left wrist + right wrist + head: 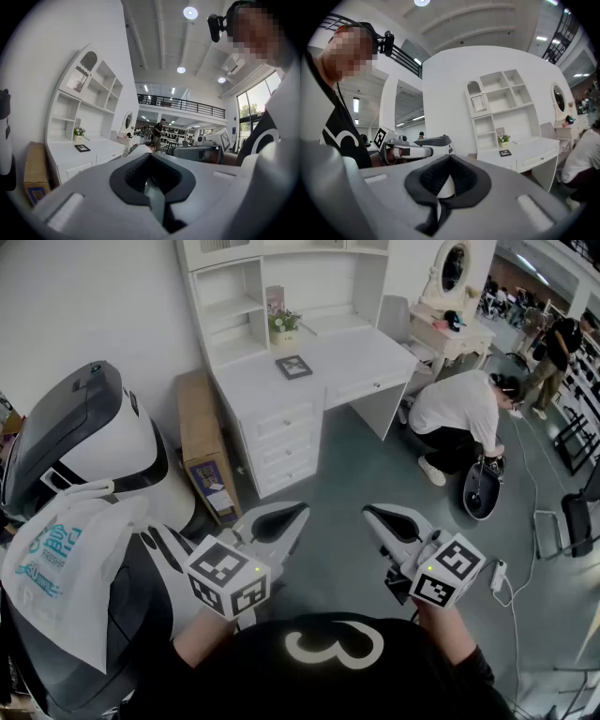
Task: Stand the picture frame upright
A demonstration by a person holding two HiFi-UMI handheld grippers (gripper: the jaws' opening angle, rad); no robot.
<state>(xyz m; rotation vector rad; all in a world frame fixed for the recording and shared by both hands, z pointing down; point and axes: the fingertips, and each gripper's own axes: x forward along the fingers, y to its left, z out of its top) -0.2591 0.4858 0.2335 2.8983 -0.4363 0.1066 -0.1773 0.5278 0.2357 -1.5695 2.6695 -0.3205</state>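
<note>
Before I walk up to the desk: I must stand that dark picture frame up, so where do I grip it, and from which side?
The picture frame lies flat on the white desk, so only its thin rim offers a pinch. Probably take the near edge, coming from the front; the flower pot and shelves crowd the back.
</note>
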